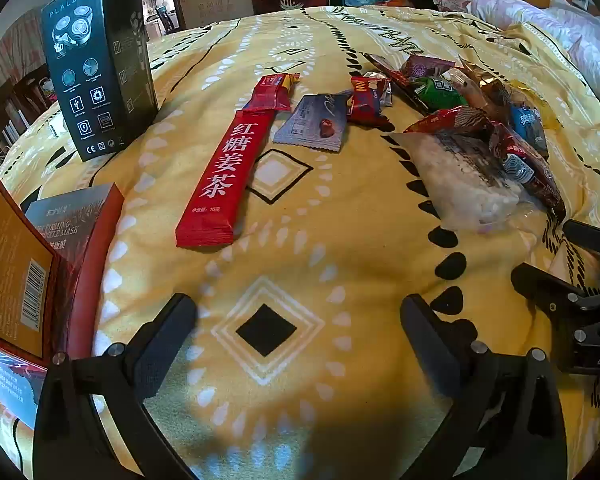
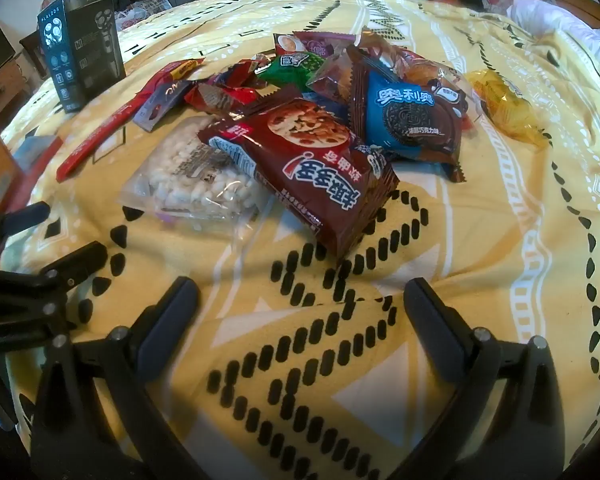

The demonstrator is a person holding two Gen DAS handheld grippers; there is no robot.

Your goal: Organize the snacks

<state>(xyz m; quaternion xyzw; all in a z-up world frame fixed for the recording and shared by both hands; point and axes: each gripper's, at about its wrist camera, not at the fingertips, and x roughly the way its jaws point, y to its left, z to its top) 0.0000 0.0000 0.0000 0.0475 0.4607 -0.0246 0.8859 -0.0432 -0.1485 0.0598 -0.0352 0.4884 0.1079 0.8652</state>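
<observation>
On yellow bedspread (image 1: pixel 340 240): snack pile (image 2: pixel 300 120); left gripper (image 1: pixel 298 316), right gripper (image 2: pixel 300 300) fingers spread, empty.

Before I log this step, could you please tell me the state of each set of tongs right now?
Left tongs: open, holding nothing, above bare bedspread.
Right tongs: open, holding nothing, just short of the snack pile.

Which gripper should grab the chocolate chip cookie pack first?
Right. The cookie pack lies straight ahead of the open right gripper, with bare blanket between. From the open left gripper, the same pack sits far off to the side, past the clear bag of white candy.
</observation>
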